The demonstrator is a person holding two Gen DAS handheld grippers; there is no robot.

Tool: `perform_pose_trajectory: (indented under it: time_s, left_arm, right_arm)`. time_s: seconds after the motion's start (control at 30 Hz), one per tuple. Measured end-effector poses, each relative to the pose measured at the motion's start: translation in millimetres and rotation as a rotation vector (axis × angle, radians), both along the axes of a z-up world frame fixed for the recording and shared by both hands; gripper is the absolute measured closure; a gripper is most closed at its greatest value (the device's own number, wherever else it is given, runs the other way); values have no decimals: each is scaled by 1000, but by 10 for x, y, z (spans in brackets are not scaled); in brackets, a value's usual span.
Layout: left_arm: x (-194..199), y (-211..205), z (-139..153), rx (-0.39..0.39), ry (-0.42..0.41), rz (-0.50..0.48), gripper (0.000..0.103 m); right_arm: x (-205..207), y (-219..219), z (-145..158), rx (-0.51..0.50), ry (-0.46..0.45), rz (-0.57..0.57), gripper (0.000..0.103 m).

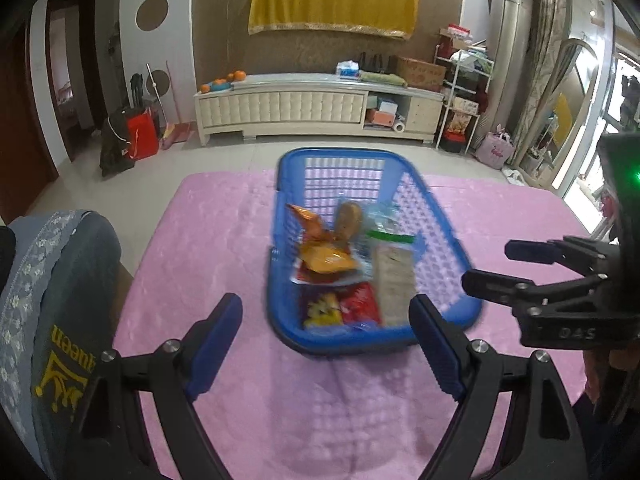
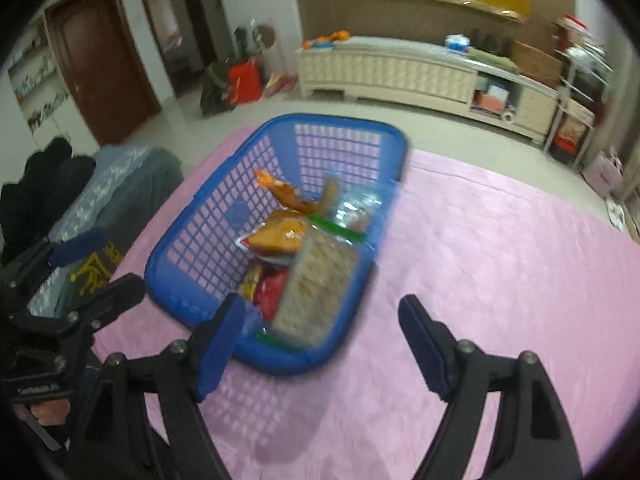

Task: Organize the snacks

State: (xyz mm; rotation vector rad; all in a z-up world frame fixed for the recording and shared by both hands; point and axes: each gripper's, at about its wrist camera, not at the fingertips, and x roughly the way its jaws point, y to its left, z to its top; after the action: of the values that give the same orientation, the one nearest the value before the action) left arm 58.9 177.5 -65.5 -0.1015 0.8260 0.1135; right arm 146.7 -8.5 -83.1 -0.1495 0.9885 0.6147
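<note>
A blue plastic basket (image 1: 440, 240) stands on the pink tablecloth (image 1: 208, 240) and holds several snack packs: an orange bag (image 1: 326, 258), a red pack (image 1: 362, 304), a yellow-and-red pack (image 1: 320, 308) and a clear cracker pack (image 1: 394, 276). My left gripper (image 1: 326, 340) is open and empty, just in front of the basket's near rim. In the right wrist view the basket (image 2: 208, 216) and cracker pack (image 2: 316, 284) show again. My right gripper (image 2: 320, 344) is open and empty, its left finger (image 2: 220, 344) over the basket's near corner. The right gripper also shows in the left wrist view (image 1: 516, 268).
A chair back with a grey-blue embroidered cover (image 1: 52, 304) stands at the table's left edge. A cream TV cabinet (image 1: 316, 104) lines the far wall, with bags (image 1: 132, 136) on the floor to its left and shelves (image 1: 464, 92) to its right.
</note>
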Motion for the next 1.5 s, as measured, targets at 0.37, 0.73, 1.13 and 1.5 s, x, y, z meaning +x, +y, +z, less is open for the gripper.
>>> perform_pose_trajectory:
  time_s: [0.37, 0.73, 1.13, 1.5]
  left_arm:
    - [-640, -745, 529, 16, -195, -45, 19]
    - [-1196, -1046, 920, -9, -335, -29, 11]
    - [-1563, -1379, 1056, 78, -384, -73, 0]
    - [-1660, -1449, 1085, 92, -384, -77, 0]
  right_arm:
    - [-668, -724, 553, 61, -188, -116, 21]
    - [-1320, -1307, 1078, 180, -379, -230, 0]
    - [-1805, -1434, 1170, 153, -466, -228, 0]
    - [-1947, -1514, 1238, 166, -498, -236, 0]
